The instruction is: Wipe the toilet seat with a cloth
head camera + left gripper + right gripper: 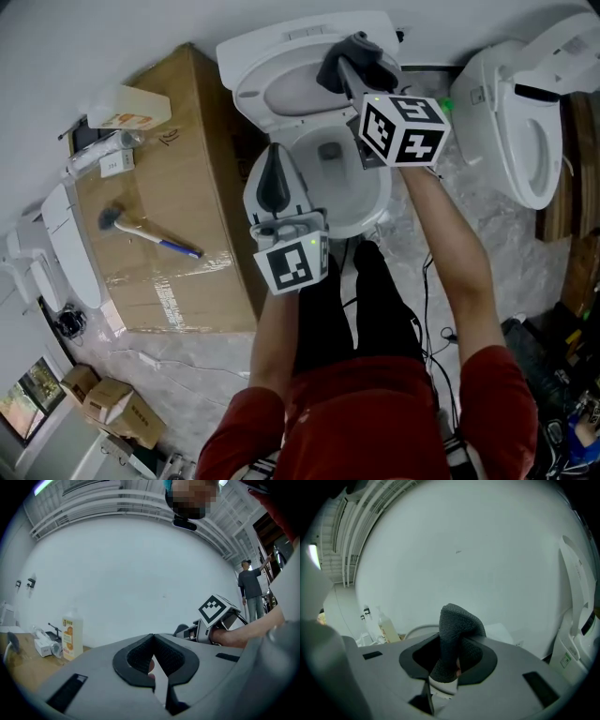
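A white toilet [370, 211] stands at the top middle of the head view, its seat [248, 94] tipped up at the back. My right gripper [352, 70] is shut on a dark grey cloth [361, 54], which it holds against the upper right of the raised seat. In the right gripper view the cloth [457, 630] sticks up out of the shut jaws of the right gripper [454, 644]. My left gripper [273, 155] hovers over the bowl's left rim. Its jaws are shut with nothing between them, as the left gripper [153, 637] view shows.
A large cardboard box [178, 150] stands left of the toilet with a hammer [141, 228] and a bottle [127, 108] on it. A second toilet [525, 112] is at the right. Cables [431, 309] lie on the floor. Someone [251, 588] stands far off.
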`<action>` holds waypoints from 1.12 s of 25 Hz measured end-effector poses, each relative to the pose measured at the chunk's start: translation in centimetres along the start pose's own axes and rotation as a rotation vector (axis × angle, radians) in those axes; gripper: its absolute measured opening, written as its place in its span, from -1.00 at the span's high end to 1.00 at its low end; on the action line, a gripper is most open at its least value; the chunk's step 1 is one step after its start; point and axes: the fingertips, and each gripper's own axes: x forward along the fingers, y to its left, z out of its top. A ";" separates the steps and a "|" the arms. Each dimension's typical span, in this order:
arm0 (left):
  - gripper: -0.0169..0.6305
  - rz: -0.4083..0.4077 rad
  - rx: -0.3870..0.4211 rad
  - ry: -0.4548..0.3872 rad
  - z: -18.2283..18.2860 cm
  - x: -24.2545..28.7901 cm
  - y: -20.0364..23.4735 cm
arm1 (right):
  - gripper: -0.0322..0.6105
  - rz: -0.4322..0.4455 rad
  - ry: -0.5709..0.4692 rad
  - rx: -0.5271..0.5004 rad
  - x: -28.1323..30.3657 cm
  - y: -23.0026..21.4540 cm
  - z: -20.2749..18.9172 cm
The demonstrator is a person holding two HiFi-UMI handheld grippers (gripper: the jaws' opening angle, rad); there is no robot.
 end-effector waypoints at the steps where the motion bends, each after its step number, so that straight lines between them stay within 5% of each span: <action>1: 0.91 -0.009 0.011 -0.004 -0.1 0.2 -0.4 | 0.62 -0.006 0.000 0.001 -0.2 -0.7 -0.1; 15: 0.91 -0.047 0.019 0.035 -2.9 2.3 -4.2 | 0.62 -0.086 0.011 0.087 -2.0 -9.0 -3.6; 28: 0.91 -0.055 0.028 0.082 -7.8 2.9 -5.0 | 0.62 -0.060 -0.072 0.087 -3.1 -10.7 -6.1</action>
